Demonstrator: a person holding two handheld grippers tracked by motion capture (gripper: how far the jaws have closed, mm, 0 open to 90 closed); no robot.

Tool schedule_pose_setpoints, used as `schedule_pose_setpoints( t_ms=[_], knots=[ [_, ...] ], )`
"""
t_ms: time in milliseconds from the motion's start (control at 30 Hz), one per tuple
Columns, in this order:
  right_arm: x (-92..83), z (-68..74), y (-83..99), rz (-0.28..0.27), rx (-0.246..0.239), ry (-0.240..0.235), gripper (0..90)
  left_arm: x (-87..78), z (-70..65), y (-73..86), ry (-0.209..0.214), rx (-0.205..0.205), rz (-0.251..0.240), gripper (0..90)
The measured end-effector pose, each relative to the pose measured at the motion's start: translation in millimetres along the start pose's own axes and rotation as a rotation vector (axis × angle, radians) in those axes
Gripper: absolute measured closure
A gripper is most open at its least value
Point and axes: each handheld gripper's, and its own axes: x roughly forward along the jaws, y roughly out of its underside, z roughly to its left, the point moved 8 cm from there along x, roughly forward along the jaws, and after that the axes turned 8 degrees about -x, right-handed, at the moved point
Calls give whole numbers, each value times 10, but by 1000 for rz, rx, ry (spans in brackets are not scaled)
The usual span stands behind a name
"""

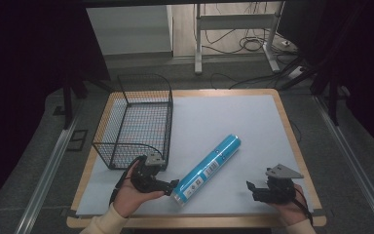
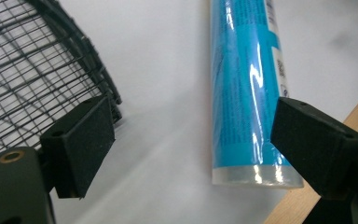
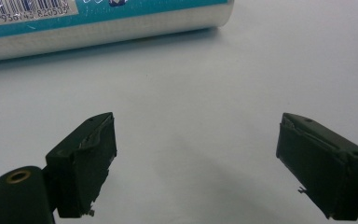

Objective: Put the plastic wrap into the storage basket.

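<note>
A long blue tube (image 1: 206,169) lies flat on the white mat (image 1: 233,122) that covers the bench (image 1: 287,122). It lies slanted. Its far end points up and to the right, and its near end, with a clear cap, points down and to the left. A white label with a bar code sits on its side.

The left tongs (image 1: 173,185) are held in the person's left hand (image 1: 131,192), low on the left side of the bench. Their tips are just beside the near end of the tube. In the left gripper view the left tongs (image 2: 193,144) are spread wide apart and grip nothing. The tube (image 2: 247,88) lies between the two black pads but closer to the right one. The right pad sits in front of the tube near its clear end. I cannot tell if that pad touches it.

A black wire basket (image 1: 136,122) stands on the left part of the mat, just behind the left hand. In the left gripper view its mesh wall (image 2: 37,70) is right behind the left pad.

The right tongs (image 1: 252,187) are held in the person's right hand (image 1: 292,207), low on the right side of the bench, well apart from the tube. In the right gripper view the right tongs (image 3: 196,163) are spread wide apart too, with bare white mat between the pads. The tube (image 3: 102,23) lies across the top of that view, away from the pads.
</note>
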Motion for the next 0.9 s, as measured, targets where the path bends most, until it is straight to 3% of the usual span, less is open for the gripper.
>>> schedule_pose_setpoints(
  t_ms=[900],
  knots=[
    [4,-5,7,5,2,1,124,212,-190,-124,35,39,56,129]
  ],
)
